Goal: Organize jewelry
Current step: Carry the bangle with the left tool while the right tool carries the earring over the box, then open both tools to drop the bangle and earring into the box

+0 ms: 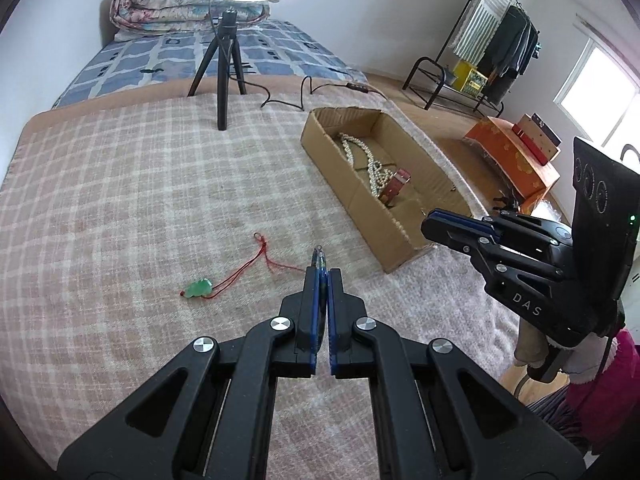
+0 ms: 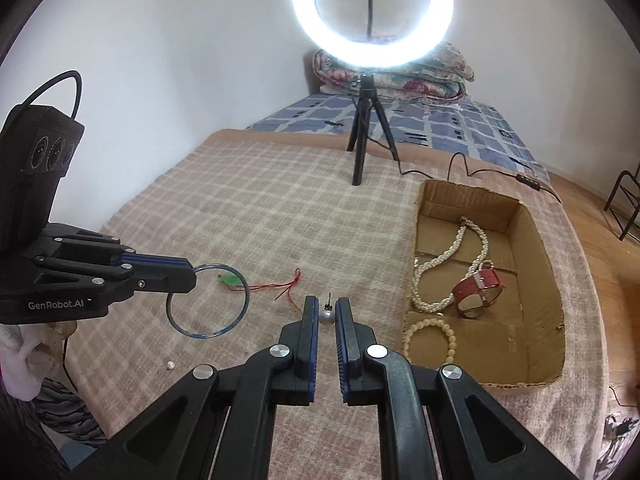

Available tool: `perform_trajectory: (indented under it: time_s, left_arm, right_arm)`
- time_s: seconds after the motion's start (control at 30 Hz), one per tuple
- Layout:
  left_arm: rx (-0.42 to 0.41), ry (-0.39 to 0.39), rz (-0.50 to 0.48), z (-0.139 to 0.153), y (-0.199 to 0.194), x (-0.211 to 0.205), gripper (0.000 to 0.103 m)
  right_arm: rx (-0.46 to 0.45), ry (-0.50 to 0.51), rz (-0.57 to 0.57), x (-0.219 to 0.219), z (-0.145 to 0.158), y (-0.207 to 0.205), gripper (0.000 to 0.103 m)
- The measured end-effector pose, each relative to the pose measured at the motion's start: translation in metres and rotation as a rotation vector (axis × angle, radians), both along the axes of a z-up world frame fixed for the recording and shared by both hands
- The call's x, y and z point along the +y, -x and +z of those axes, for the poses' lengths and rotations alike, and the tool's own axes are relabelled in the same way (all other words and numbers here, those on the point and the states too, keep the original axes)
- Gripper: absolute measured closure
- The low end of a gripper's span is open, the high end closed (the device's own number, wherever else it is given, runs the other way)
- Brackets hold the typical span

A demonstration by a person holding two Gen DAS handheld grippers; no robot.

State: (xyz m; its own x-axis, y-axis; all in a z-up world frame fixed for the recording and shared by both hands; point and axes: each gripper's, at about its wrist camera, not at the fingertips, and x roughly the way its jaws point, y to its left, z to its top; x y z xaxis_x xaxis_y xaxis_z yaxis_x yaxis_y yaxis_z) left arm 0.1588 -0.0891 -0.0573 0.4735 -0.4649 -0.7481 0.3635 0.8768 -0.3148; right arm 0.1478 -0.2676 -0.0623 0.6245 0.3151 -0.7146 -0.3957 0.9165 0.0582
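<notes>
left wrist view: left gripper [image 1: 322, 270] sits low centre of frame, jaws squeezed together on a thin blue bangle [image 1: 319, 258], seen edge-on so only a sliver pokes out past the tips. green pendant [image 1: 198, 288] on a red cord [image 1: 256, 268] lies on the plaid blanket [image 1: 140, 200], left of the gripper, apart from it. cardboard box [image 1: 360, 216] sits in the right half of frame w/ a pearl necklace [image 1: 370, 164] and a red-strap watch [image 1: 396, 186] inside. right gripper [image 1: 434, 222] comes in from the right edge, tips near the box's near end, jaws close together; can't tell from here what's in them. ring light tripod [image 1: 224, 76] stands at upper centre.

right wrist view: right gripper [image 2: 327, 308] at lower centre, jaws nearly closed, pinching a small pearl earring [image 2: 327, 316] between the tips, its post sticking up. left gripper [image 2: 191, 276] enters from the left edge holding the bangle [image 2: 208, 300], which hangs as a full ring above the blanket [image 2: 240, 208]. pendant [image 2: 230, 280] shows through the ring, cord [image 2: 286, 286] trailing right. a tiny pearl [image 2: 171, 365] lies on the blanket at lower left. box [image 2: 552, 300] at right holds the necklace [image 2: 452, 252], watch [image 2: 478, 292] and a cream bead bracelet [image 2: 432, 340] at its near end. ring light [image 2: 374, 14] glows top centre.
</notes>
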Motion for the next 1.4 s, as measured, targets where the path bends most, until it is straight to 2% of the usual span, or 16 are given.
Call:
perform_trajectory:
  time_s: [0.27, 0.57, 0.97, 1.4]
  left_arm:
    - [-0.054, 0.048, -0.013, 0.026, -0.018, -0.031, 0.102]
    - [-0.068, 0.092, -0.014, 0.035, -0.053, -0.065, 0.102]
    - [-0.034, 0.109, -0.030, 0.016, -0.096, -0.108, 0.102]
    - [-0.003, 0.095, -0.017, -0.009, -0.129, -0.128, 0.102]
  right_arm:
    - [-0.022, -0.020, -0.102, -0.045, 0.012, -0.007, 0.097]
    - [0.008, -0.009, -0.162, -0.074, 0.001, -0.011, 0.097]
    - [0.055, -0.013, -0.199, -0.095, -0.017, -0.026, 0.097]
    - [0.102, -0.014, -0.193, -0.094, -0.031, -0.038, 0.097]
